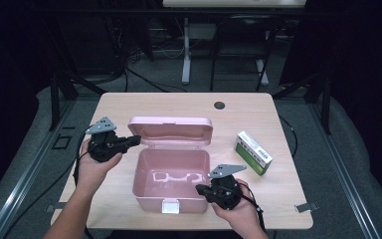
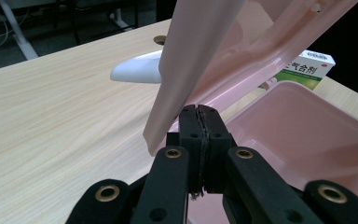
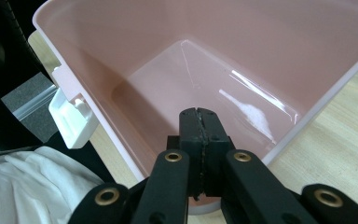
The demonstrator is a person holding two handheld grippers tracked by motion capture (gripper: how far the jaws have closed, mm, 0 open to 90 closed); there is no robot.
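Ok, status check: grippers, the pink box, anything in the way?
Left gripper shut at the raised lid. Right gripper shut at the pink box front corner. Box open, empty. Green carton apart, to its right.

I see a pink plastic box [image 1: 171,181] at the centre of the frame, standing open and empty on the table, its lid [image 1: 171,130] tipped back behind it, a white latch [image 1: 170,205] on the near wall.

the green box's [image 2: 310,70] lower part is hidden behind the pink case [image 2: 307,135].
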